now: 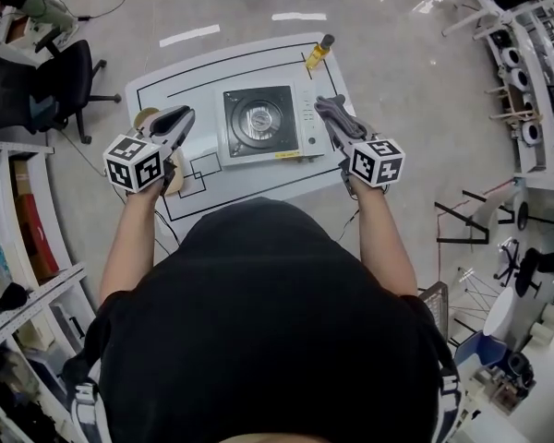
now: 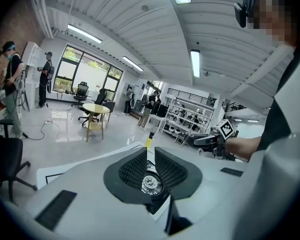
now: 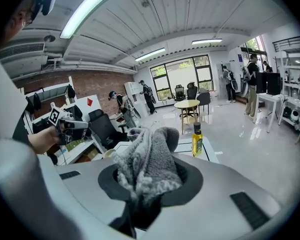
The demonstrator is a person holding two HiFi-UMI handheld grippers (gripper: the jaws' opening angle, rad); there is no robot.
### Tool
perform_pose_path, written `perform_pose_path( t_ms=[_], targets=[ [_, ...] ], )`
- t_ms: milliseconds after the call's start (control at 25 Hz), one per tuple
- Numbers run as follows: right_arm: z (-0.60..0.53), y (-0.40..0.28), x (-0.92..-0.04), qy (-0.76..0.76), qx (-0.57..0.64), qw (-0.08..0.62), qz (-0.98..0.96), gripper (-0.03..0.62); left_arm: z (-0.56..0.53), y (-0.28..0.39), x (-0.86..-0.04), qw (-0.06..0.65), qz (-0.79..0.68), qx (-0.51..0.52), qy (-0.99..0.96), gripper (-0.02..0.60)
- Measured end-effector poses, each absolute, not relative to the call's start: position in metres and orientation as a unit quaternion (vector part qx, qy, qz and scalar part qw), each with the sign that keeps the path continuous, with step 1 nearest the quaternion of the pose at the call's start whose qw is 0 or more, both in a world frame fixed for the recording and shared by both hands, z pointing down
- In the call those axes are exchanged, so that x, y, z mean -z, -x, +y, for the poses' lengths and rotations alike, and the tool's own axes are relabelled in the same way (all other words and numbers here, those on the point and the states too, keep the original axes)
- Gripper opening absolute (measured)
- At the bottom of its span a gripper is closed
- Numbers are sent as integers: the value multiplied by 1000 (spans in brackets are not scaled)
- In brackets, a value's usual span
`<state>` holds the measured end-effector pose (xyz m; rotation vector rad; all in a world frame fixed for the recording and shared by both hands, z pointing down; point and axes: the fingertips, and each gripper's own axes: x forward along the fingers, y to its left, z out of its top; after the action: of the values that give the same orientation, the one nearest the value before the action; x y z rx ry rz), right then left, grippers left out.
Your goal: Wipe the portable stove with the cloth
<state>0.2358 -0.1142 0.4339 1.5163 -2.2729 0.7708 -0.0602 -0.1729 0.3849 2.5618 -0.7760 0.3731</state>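
The portable stove [image 1: 263, 123] sits in the middle of the white table [image 1: 212, 67], its round burner [image 2: 151, 183] showing through the left gripper's jaws. My right gripper [image 1: 332, 113] hovers at the stove's right edge, shut on a bunched grey cloth [image 3: 147, 166] that fills its jaws [image 3: 149, 151]. To the left of the stove my left gripper [image 1: 180, 118] is held above the table. Its pads [image 2: 132, 169] stand a narrow slit apart with nothing between them. Each gripper shows in the other's view: the right gripper [image 2: 206, 140] and the left gripper [image 3: 76, 127].
A yellow bottle [image 1: 319, 51] stands at the table's far right corner, also in the right gripper view as a bottle [image 3: 196, 140]. A tape roll [image 1: 146, 118] lies by the left gripper. An office chair [image 1: 60, 86] and shelves [image 1: 18, 229] flank the left; racks [image 1: 535, 81] stand to the right.
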Motion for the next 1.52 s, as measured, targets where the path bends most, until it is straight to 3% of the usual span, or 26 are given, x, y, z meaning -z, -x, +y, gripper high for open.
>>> perform_pose_path(
  t_ms=[1520],
  targets=[
    [-70,-233,-621,-436,-374,279,-769,112,-156,44,-532,259,-318,-141,-901,66]
  ],
)
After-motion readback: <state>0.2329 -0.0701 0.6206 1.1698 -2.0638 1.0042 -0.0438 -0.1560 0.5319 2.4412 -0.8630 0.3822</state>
